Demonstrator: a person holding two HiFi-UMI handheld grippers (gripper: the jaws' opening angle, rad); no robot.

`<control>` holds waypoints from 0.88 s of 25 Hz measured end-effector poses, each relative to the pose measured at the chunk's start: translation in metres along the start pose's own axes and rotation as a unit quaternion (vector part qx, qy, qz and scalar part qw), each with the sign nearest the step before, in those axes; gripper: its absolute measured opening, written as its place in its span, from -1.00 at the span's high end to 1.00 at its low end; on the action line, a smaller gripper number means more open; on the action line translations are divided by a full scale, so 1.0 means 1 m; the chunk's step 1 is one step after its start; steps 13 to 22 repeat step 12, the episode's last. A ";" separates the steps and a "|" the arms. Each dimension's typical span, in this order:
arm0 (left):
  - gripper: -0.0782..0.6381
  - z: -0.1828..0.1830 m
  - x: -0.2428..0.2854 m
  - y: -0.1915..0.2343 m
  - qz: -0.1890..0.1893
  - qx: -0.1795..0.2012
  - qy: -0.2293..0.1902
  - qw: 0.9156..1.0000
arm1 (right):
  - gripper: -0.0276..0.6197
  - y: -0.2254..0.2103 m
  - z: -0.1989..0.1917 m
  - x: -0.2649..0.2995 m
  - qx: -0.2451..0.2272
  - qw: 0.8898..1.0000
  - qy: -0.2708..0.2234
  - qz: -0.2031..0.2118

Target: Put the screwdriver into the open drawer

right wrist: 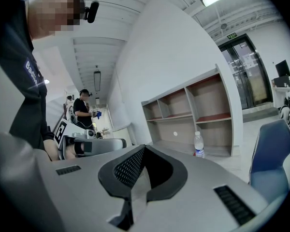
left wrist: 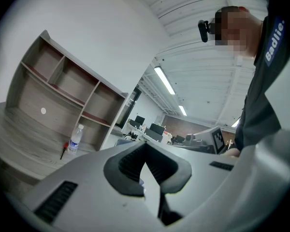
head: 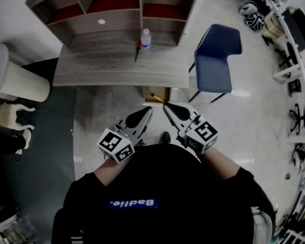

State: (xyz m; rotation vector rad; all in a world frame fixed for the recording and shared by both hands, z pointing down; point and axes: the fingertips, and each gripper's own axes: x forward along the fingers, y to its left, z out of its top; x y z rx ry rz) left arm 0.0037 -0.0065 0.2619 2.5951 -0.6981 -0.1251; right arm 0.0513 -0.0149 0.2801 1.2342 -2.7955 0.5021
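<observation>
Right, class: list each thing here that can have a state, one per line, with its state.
drawer, open
screwdriver, lying flat, not held
water bottle, upright, cap on
left gripper, shut, empty
right gripper, shut, empty

All three views are bent by a wide-angle lens, and straight lines are curved toward the edges. In both gripper views the corners are cut off by a dark round vignette. The head view is lit evenly from above; pale glare is thrown on the glossy floor (head: 242, 92), while its left side is left dim. Light is given by ceiling strips (left wrist: 164, 80), one blown out to white in the right gripper view. The right gripper (right wrist: 145, 149) is softly lit, without hard shadows. The far background is rendered hazy.
</observation>
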 end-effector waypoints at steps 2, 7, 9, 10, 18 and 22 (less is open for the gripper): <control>0.78 0.000 -0.001 -0.001 -0.001 0.000 0.000 1.000 | 0.83 0.001 0.000 -0.001 -0.001 1.000 0.000 0.000; 0.78 -0.001 -0.001 -0.003 -0.001 0.000 0.000 1.000 | 0.83 0.002 0.000 -0.003 0.001 1.000 -0.001 0.001; 0.78 -0.001 -0.001 -0.004 0.000 0.001 0.000 1.000 | 0.83 0.004 0.001 -0.004 0.002 1.000 -0.001 0.001; 0.78 -0.001 -0.001 -0.004 -0.001 0.001 0.000 1.000 | 0.83 0.004 0.001 -0.003 0.002 1.000 -0.001 0.001; 0.78 0.000 -0.002 -0.003 -0.001 0.001 0.000 1.000 | 0.83 0.005 0.002 -0.002 0.003 1.000 -0.002 0.001; 0.78 0.000 -0.002 -0.003 -0.001 0.001 0.000 1.000 | 0.83 0.005 0.002 -0.002 0.003 1.000 -0.002 0.001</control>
